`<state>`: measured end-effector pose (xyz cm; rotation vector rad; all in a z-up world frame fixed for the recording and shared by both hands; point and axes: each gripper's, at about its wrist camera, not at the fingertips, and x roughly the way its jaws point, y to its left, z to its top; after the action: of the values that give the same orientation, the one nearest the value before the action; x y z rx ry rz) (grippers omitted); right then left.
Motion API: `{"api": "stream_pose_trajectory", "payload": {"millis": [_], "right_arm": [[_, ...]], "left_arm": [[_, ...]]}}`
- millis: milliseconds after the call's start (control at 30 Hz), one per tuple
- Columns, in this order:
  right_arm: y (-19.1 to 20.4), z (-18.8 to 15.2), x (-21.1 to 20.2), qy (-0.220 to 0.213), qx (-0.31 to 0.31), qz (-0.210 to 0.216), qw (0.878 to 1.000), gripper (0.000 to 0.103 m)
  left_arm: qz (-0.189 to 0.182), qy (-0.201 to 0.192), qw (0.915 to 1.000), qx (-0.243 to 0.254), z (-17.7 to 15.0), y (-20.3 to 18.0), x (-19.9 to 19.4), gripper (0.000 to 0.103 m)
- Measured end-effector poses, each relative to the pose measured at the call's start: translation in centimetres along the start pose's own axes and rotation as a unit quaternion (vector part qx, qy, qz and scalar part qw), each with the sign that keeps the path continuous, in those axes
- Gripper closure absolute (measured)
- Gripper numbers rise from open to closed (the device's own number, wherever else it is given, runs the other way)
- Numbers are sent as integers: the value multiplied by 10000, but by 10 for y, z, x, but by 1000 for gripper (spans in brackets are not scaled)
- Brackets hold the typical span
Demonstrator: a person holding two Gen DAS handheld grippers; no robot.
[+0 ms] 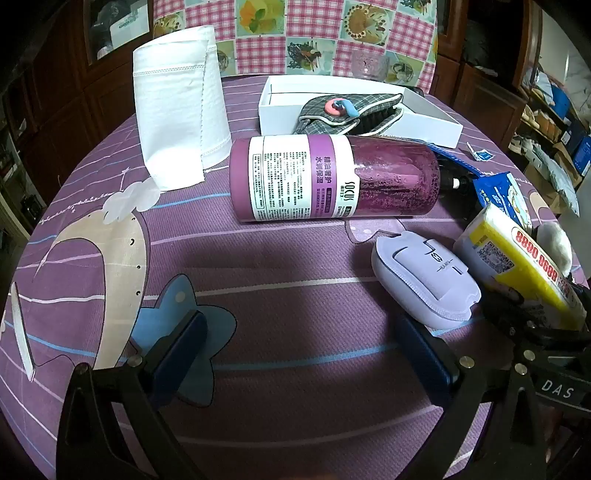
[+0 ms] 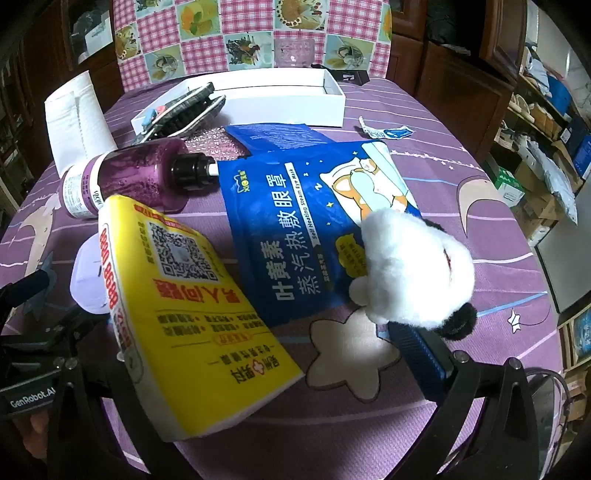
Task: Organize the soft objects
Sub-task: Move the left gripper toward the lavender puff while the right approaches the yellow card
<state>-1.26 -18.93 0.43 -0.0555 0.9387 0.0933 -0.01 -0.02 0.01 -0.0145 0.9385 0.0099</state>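
Note:
A white plush toy [image 2: 413, 273] with a black ear lies on a blue eye-mask bag [image 2: 295, 221], right above my right gripper's right finger [image 2: 417, 354]. A yellow tissue pack [image 2: 192, 314] lies tilted over the left finger and hides it. My right gripper [image 2: 295, 354] is open, and neither item is squeezed. A plaid fabric pouch [image 1: 332, 118] rests half inside a white box [image 1: 424, 125]. My left gripper [image 1: 303, 350] is open over bare tablecloth, nothing between its fingers. The tissue pack [image 1: 509, 258] and plush [image 1: 554, 243] show at its right.
A purple bottle [image 1: 332, 177] lies on its side mid-table. A white cloth roll [image 1: 177, 110] stands at the back left. A lilac case [image 1: 424, 280] sits next to the tissue pack. A checked chair back [image 1: 295, 33] rises behind the table, with shelves and boxes to the right.

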Motion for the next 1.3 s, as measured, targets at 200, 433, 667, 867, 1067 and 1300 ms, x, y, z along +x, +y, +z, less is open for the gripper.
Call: {"api": "stream_pose_trajectory", "payload": {"millis": [200, 433, 667, 867, 1067, 1300], "right_arm": [[-2, -6, -5, -18, -75, 128, 9999, 0], [-6, -8, -7, 69, -78, 54, 9999, 0], [2, -14, -22, -241, -250, 228, 9991, 3], [6, -14, -36, -623, -297, 292, 9972, 3], [5, -13, -47, -994, -282, 164, 9945, 3], [7, -16, -61, -1463, -344, 233, 9884, 3]], "left_arm": [[-30, 7, 10000, 13, 0, 1, 0, 0], [-150, 3, 9997, 195, -4, 3, -3, 0], [-20, -402, 9984, 390, -11, -6, -22, 1], [58, -910, 9950, 395, -11, -5, -40, 1], [-17, -1162, 9926, 356, -10, -4, -50, 1], [-103, -1476, 9887, 240, -12, -1, -59, 0]]}}
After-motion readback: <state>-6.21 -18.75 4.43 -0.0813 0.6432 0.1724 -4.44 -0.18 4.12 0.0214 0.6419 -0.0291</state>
